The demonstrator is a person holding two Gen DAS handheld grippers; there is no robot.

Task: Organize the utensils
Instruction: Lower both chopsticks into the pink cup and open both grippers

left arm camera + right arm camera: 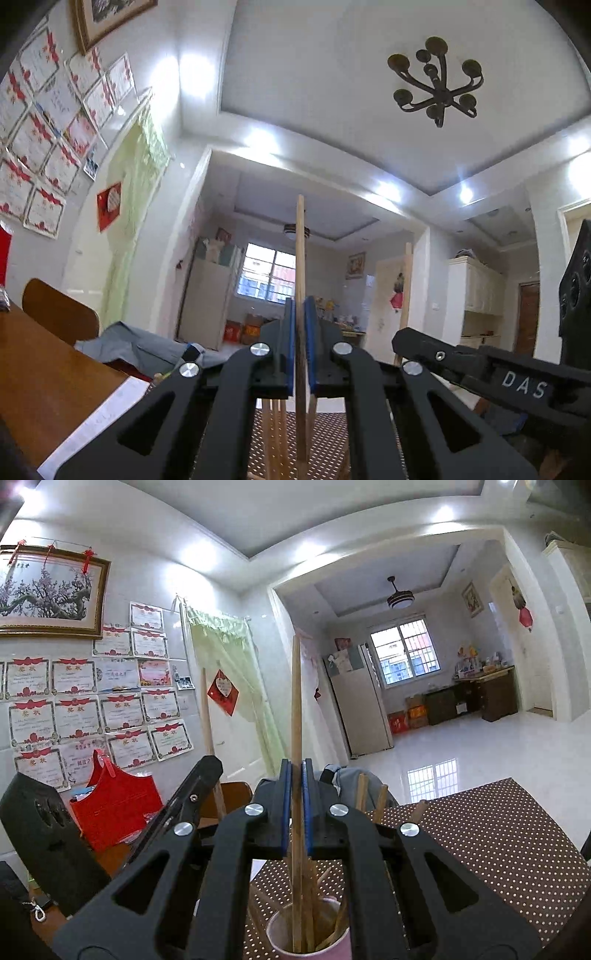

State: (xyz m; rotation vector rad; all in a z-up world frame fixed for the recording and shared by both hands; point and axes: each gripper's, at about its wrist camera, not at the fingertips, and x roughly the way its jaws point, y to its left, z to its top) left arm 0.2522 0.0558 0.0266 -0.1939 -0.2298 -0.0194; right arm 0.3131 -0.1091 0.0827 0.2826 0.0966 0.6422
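Note:
My left gripper (300,321) is shut on an upright wooden chopstick (300,258) that rises above its blue pads. Several more chopsticks (275,417) stand below it over the dotted mat. My right gripper (296,786) is shut on another upright chopstick (295,701), whose lower end stands inside a pink cup (332,949) holding several chopsticks. The right gripper's body (480,365) shows at the right of the left wrist view. The left gripper's body (184,797) and its chopstick (208,716) show at the left of the right wrist view.
A brown mat with white dots (498,849) covers the wooden table (44,369). A red bag (114,808) stands at the table's left. A chair back (55,314) and grey cloth (140,347) lie beyond the table edge.

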